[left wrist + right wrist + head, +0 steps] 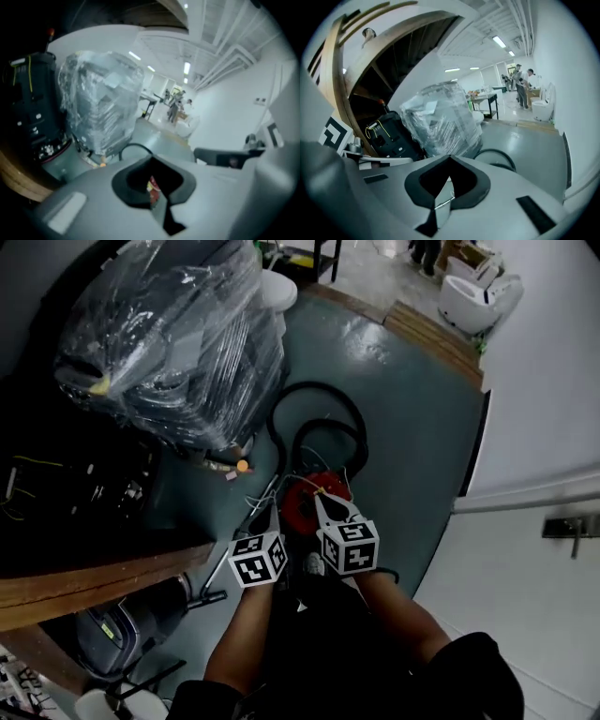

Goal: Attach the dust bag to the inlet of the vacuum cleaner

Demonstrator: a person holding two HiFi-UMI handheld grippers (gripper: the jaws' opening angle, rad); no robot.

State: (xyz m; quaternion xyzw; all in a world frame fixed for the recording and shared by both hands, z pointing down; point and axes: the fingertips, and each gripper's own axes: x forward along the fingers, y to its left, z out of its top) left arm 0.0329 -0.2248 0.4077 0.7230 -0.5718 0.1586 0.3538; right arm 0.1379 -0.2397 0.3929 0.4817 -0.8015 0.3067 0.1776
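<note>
The red vacuum cleaner (298, 499) stands on the grey-green floor far below, with its black hose (319, 395) looping away behind it. Both grippers are held high above it, close to the head camera, side by side. My left gripper (265, 515) has its jaws together, and a bit of the red vacuum (152, 186) shows through the gap behind its tips (151, 158). My right gripper (319, 498) is shut too, its tips (449, 157) meeting with nothing seen between them. I cannot make out a dust bag in any view.
A pallet load wrapped in clear plastic (173, 334) stands at the left behind the vacuum. A wooden table edge (94, 577) and a black machine (389, 133) are at the near left, a white wall (544, 381) at the right. People (522, 84) stand far off.
</note>
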